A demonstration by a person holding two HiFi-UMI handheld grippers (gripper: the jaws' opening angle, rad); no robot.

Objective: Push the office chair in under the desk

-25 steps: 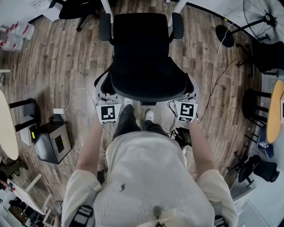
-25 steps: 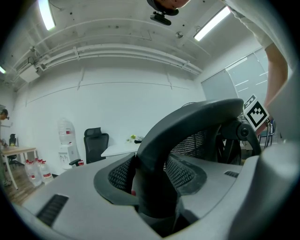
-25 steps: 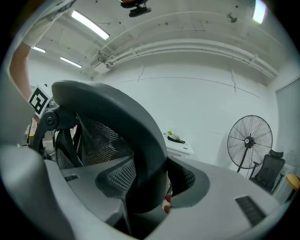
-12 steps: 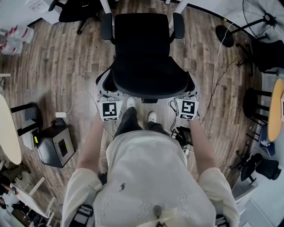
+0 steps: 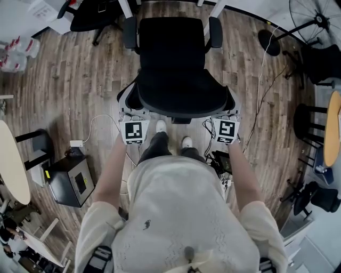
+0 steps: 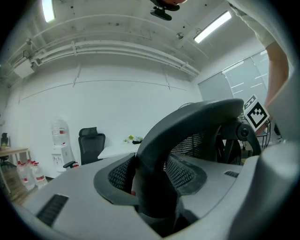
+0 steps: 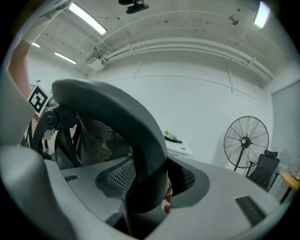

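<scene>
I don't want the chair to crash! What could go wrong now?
The armrests line up almost with the white desk legs, so one might bump instead of sliding between. A white cable lies on the floor beside the person's feet; a foot could snag it. The left tongs and right tongs pinch only the backrest rim of the office chair, so they might slip.

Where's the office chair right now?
Head view, top centre: the office chair stands straight ahead of the person, its backrest rim clamped by the left tool and right tool, seat pointing toward the white desk legs at the top edge.
</scene>
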